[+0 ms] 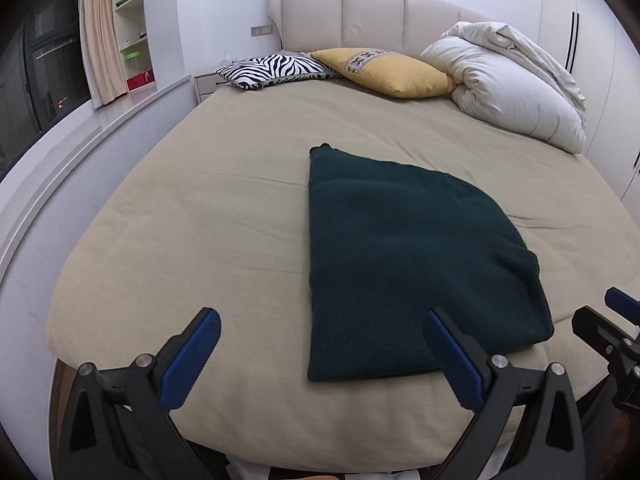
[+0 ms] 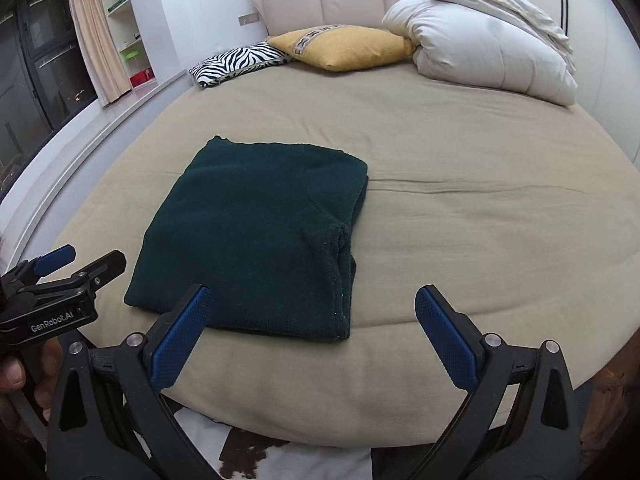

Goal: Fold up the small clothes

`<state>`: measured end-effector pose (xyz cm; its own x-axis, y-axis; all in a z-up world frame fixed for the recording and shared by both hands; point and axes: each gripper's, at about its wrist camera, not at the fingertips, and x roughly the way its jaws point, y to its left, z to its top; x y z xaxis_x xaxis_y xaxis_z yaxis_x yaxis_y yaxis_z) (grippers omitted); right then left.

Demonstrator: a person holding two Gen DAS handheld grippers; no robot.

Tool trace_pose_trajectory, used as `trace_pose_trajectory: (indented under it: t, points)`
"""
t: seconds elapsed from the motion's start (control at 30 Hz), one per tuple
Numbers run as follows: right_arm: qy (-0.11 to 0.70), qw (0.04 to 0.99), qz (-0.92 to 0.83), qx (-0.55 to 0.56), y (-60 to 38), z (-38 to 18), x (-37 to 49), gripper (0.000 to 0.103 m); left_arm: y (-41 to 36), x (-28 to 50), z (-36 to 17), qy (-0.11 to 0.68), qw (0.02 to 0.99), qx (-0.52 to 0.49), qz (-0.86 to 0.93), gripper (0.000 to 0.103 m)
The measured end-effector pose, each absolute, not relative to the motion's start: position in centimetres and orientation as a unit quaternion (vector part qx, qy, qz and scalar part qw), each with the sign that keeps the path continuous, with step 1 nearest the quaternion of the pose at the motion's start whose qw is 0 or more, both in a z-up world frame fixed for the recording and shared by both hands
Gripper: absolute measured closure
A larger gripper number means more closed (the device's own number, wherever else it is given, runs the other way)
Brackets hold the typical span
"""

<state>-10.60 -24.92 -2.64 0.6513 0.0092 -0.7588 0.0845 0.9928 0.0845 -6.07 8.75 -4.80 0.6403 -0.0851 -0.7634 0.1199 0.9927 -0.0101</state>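
Ahead of both wide-spread grippers, bare bed sheet [image 2: 460,208] lay open around the folded dark green garment [image 2: 256,236]; pillows [image 2: 340,48] and a bundled duvet [image 2: 480,52] blocked the far end.

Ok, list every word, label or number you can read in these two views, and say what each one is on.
"GenRobot.AI": white print on the black body of the left gripper, at the left edge of the right wrist view.
Items on the shelves by the curtain: too small and blurred to read.
Dark green folded garment: no tag or print shows.

One folded garment [image 1: 408,264], two pillows [image 1: 276,70], perhaps one duvet [image 1: 508,84], two tongs [image 1: 320,354].
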Motion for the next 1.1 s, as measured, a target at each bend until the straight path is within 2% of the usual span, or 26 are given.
trace_pose_trajectory:
  t: [1.1]
  points:
    - [0.428, 0.902, -0.009, 0.061, -24.63, -2.78, -9.82, 0.0, 8.58, -6.26, -5.24, 0.423, 0.904, 0.021, -0.06, 0.0]
